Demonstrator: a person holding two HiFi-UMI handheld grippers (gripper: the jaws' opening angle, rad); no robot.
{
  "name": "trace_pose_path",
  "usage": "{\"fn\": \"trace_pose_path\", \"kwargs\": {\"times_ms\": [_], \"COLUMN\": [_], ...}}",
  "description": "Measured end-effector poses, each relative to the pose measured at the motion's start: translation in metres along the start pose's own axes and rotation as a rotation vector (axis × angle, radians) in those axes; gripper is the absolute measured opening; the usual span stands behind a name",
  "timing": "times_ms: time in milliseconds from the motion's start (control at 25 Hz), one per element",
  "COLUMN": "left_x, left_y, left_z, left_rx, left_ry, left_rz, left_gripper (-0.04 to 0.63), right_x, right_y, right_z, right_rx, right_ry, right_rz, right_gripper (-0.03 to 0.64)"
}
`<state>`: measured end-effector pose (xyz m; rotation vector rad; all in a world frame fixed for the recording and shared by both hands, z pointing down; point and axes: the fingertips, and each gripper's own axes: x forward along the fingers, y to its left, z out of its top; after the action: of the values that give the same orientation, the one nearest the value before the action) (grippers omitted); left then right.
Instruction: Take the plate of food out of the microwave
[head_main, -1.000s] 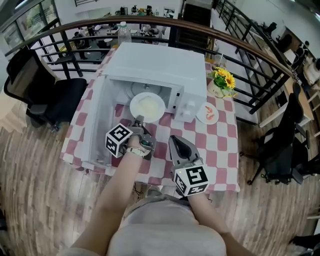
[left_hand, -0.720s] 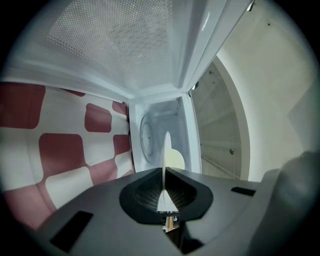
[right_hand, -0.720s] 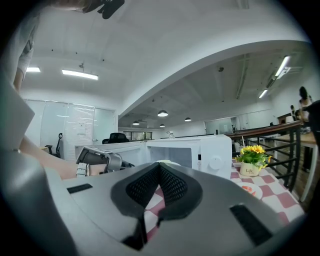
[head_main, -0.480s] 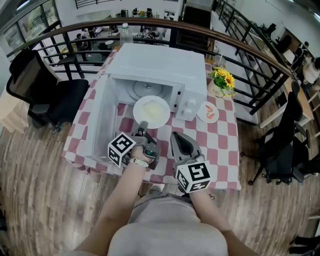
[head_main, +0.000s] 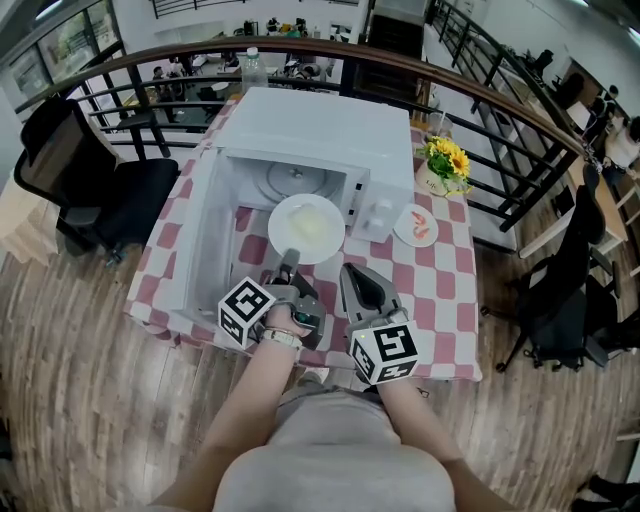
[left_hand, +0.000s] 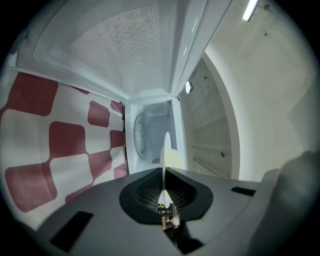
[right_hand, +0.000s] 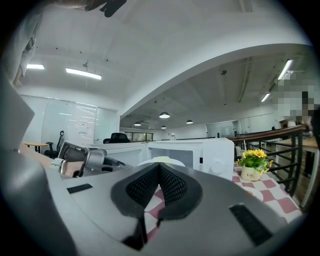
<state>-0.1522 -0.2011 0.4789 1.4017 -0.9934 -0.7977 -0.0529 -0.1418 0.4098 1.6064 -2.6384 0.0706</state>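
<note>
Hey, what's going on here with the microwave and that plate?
A person is working with a tool in each hand at an open microwave on a checkered table. The left tool is clamped on the near rim of the plate of food, holding it just in front of the open cavity with the turntable bare behind it. The right tool is shut and empty, beside the left one over the table's front edge.
</note>
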Motion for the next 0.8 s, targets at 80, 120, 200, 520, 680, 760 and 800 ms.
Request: {"fn": "trace_pose_path", "kwargs": {"times_ms": [80, 120, 200, 520, 680, 760, 800], "left_x": [-0.002, -0.003, -0.005, -0.010, -0.011, -0.011, -0.011], "left_y": [-0.001, -0.002, -0.004, -0.009, -0.009, -0.010, -0.010], "left_z": [-0.003, -0.005, -0.007, -0.012, -0.013, -0.015, -0.016], "left_rx": [0.005, 0.006, 0.007, 0.010, 0.006, 0.007, 0.008], "left_ry": [0.000, 0.001, 0.004, 0.014, 0.016, 0.020, 0.022], "left_rz": [-0.008, -0.011, -0.017, -0.025, -0.025, -0.027, -0.028], "left_gripper": [0.015, 0.015, 0.015, 0.015, 0.015, 0.015, 0.015], "right_x": [0.000, 0.000, 0.000, -0.001, -0.002, -0.003, -0.004], "right_y": [0.001, 0.001, 0.001, 0.001, 0.000, -0.001, -0.002], "right_z": [-0.001, -0.001, -0.001, -0.002, -0.004, -0.005, -0.005], "right_rx": [-0.004, -0.006, -0.009, -0.016, -0.014, -0.011, -0.010], "right_ry": [-0.001, -0.001, -0.001, 0.002, 0.003, 0.003, 0.003], "right_rz": [0.003, 0.004, 0.002, 0.004, -0.001, -0.005, -0.007], "right_gripper": [0.023, 0.023, 0.023, 0.023, 0.023, 0.023, 0.023]}}
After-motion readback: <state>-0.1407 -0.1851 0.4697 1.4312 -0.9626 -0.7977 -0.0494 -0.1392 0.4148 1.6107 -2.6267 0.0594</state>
